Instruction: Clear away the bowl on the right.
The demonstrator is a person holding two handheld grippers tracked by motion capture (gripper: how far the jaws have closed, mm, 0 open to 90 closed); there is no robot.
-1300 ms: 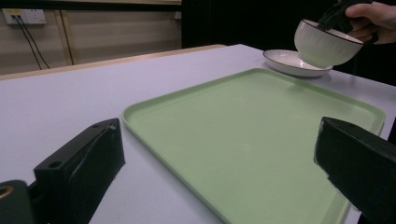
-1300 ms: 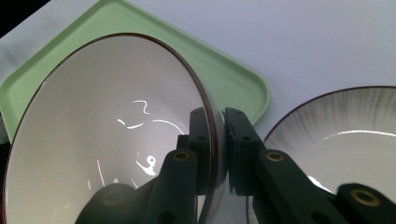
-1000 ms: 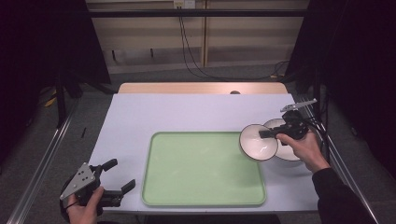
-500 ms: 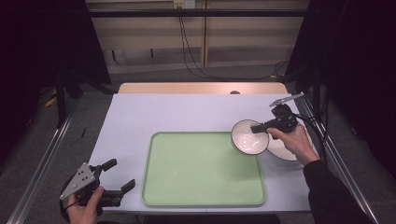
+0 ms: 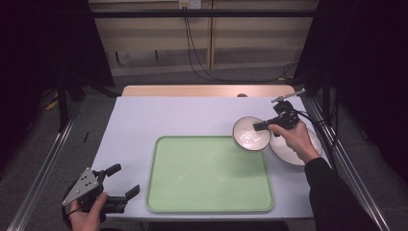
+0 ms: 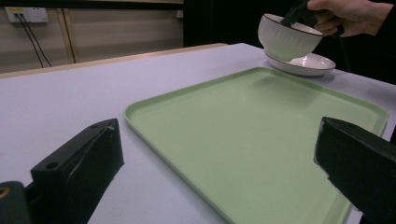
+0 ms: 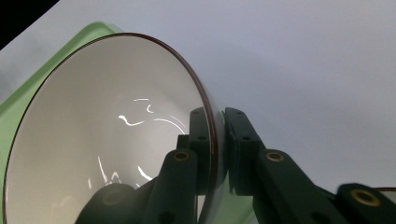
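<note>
A white bowl (image 5: 251, 134) with a dark rim hangs above the table, clamped at its rim by my right gripper (image 5: 262, 126). In the right gripper view the two jaws pinch the bowl (image 7: 112, 135) wall, one inside and one outside. The lifted bowl (image 6: 285, 39) sits over a white plate (image 6: 308, 64), which lies at the table's right (image 5: 293, 149). A green tray (image 5: 209, 173) lies flat in the middle. My left gripper (image 5: 120, 185) rests at the front left corner, open, its jaws wide apart with nothing between them (image 6: 224, 172).
The pale table (image 5: 168, 115) has free room left of and behind the tray. A metal frame rail (image 5: 356, 178) runs along the right side. Cables (image 5: 197, 53) hang down the back wall.
My right gripper has carried the bowl up off the plate and leftward, toward the tray's far right corner. The left gripper has stayed put.
</note>
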